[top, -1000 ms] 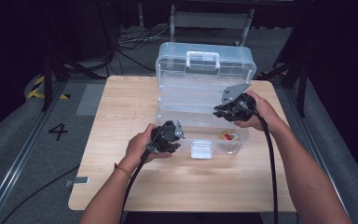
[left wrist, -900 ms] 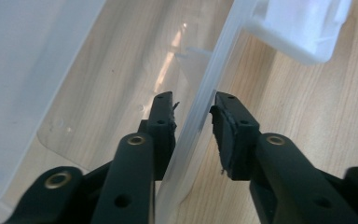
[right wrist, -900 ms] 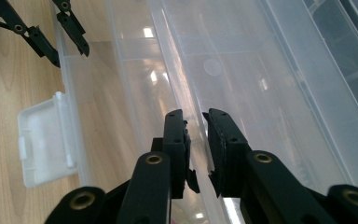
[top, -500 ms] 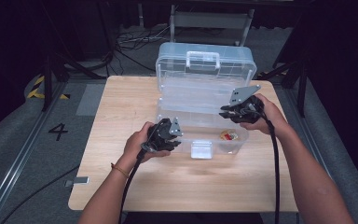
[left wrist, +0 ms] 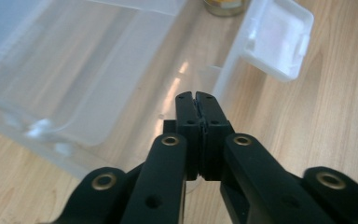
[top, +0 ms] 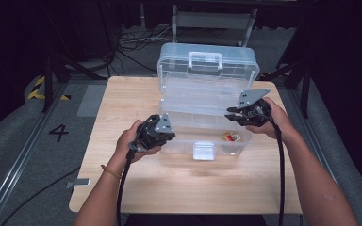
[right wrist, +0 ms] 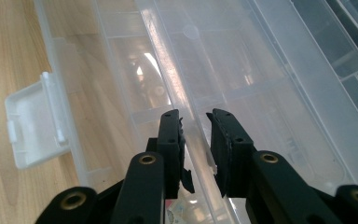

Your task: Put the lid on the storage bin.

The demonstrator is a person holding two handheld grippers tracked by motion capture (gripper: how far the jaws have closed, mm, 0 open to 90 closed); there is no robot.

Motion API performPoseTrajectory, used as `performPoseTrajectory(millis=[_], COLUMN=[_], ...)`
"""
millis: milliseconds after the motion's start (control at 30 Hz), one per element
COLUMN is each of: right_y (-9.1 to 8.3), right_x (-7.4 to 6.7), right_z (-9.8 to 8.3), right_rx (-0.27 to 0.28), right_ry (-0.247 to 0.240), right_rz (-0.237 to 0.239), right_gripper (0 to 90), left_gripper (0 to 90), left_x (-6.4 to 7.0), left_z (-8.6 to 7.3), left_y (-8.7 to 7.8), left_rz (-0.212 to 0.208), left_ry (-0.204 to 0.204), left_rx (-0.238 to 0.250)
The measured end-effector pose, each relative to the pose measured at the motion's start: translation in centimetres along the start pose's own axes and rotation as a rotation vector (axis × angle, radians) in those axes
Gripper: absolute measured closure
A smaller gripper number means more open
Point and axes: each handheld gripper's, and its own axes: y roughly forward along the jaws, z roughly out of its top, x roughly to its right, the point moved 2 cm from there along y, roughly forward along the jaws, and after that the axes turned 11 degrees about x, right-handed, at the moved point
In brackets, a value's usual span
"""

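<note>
A clear plastic toolbox [top: 188,123] stands open on the wooden table [top: 122,103], its lid [top: 206,70] upright at the back. My left gripper [top: 168,137] sits at the box's left end. In the left gripper view its jaws [left wrist: 196,95] have just closed and are shut with nothing between them, above the box's clear wall [left wrist: 98,107]. My right gripper [top: 231,116] is at the box's right end. Its jaws [right wrist: 193,116] have been opening and stand slightly apart, straddling a clear ridge of the inner tray [right wrist: 168,65] without visibly pressing on it.
A white latch flap [top: 203,150] hangs open on the box's front wall, seen too as the latch [left wrist: 277,39] and the latch [right wrist: 32,126]. A small red-and-yellow item [top: 231,137] lies in the box bottom. Cables and a chair stand behind the table.
My left gripper has drawn back a little to the left of the box and risen, and its jaws have shut. The right hand has barely shifted.
</note>
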Motion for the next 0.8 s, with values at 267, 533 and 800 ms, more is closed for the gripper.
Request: performPoseTrajectory(millis=[267,533,800], right_y=[-0.2,-0.2,-0.2], right_x=[-0.1,-0.3,-0.4], right_z=[-0.3,-0.6,-0.9], right_rx=[0.013,0.032,0.051], right_ry=[0.007,0.016,0.016], right_rz=[-0.009,-0.011,-0.015], right_gripper=[74.2,73.9,73.1], left_gripper=[89.9,89.8,89.7], left_x=[-1.9,-3.5,-5.7], left_z=[-1.2,-2.2,-2.1], left_y=[-2.3,-3.3,-3.5], left_rz=[0.089,0.141,0.185], left_ry=[-0.09,-0.175,-0.238], left_rx=[0.085,0.178,0.279])
